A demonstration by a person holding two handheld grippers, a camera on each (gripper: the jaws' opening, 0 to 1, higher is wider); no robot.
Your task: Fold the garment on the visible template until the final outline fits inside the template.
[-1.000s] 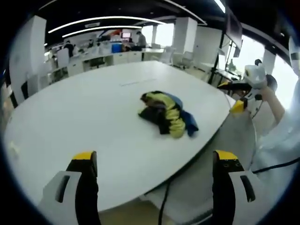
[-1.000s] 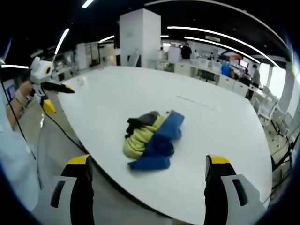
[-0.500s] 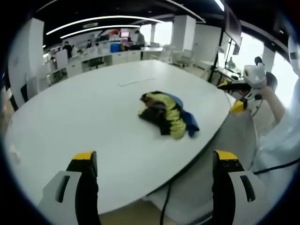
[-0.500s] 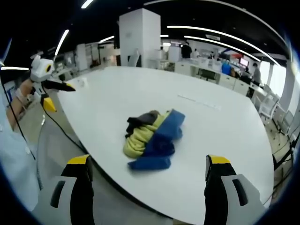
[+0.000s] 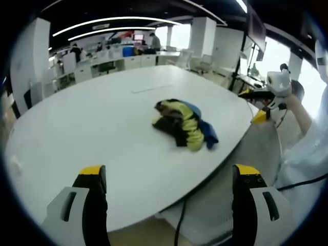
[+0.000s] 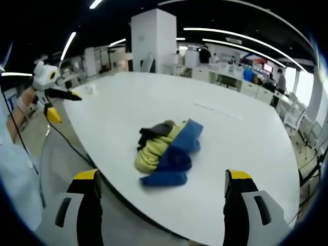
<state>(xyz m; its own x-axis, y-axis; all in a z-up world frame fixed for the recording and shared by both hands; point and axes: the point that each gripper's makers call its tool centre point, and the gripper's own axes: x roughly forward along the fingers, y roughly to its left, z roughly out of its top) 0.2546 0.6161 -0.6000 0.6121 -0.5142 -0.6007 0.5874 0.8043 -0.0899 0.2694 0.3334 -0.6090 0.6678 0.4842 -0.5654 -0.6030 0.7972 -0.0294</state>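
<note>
A crumpled garment (image 5: 183, 123) in yellow, blue and black lies bunched on the white oval table (image 5: 92, 128), near its right edge in the left gripper view. My left gripper (image 5: 169, 174) is held back from the table's near edge, open and holding nothing. In the right gripper view the same garment (image 6: 166, 151) sits near the table's (image 6: 246, 148) front edge, with my right gripper (image 6: 162, 177) open and short of it. Each gripper shows in the other's view, held up off the table: the right gripper (image 5: 262, 105), the left gripper (image 6: 51, 97).
A thin pale strip (image 5: 152, 88) lies on the table beyond the garment, also seen as a faint strip (image 6: 215, 111). A cable (image 6: 66, 141) hangs by the table edge. Desks, chairs and people stand in the office far behind. A white pillar (image 6: 152, 41) rises past the table.
</note>
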